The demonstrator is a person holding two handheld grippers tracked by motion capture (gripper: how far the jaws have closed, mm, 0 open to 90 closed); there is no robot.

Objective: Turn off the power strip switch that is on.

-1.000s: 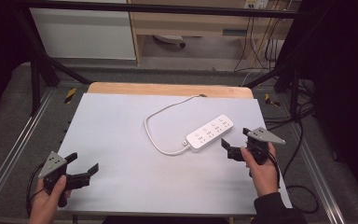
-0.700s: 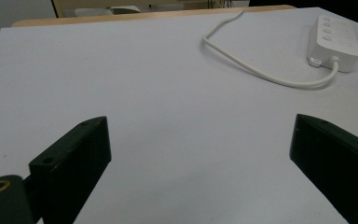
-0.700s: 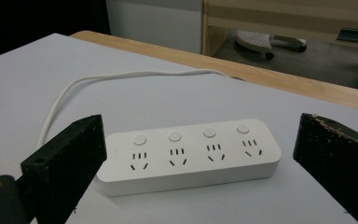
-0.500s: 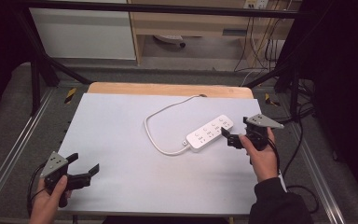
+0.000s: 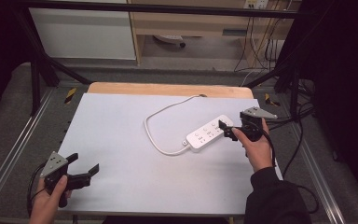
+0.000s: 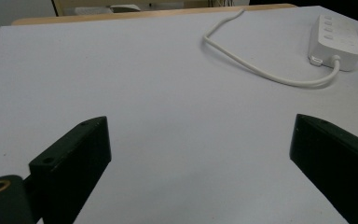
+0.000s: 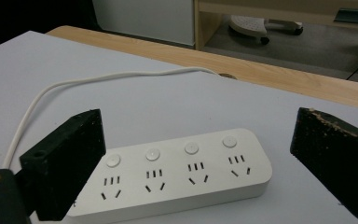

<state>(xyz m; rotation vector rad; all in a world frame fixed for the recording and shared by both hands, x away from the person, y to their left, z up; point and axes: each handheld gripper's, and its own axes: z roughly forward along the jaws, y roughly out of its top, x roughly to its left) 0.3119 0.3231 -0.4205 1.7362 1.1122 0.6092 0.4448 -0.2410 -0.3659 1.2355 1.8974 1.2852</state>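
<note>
White sheeting covered the table (image 5: 121, 121), with a strip of bare wood along its far edge and dark floor and metal rails around it. On the right half lay a white power strip (image 5: 209, 133), set slantwise, its 4 sockets and 4 round buttons facing up. Its white cord (image 5: 156, 137) left the near-left end, looped toward the middle of the table and ran off over the far edge. The right gripper (image 5: 227, 130) hovered at the strip's right end, jaws spread wide, with the strip lying between them in the right gripper view (image 7: 177, 170). The left gripper (image 5: 85, 167) sat at the near-left corner, well apart from the strip, jaws also spread wide over bare sheeting.
</note>
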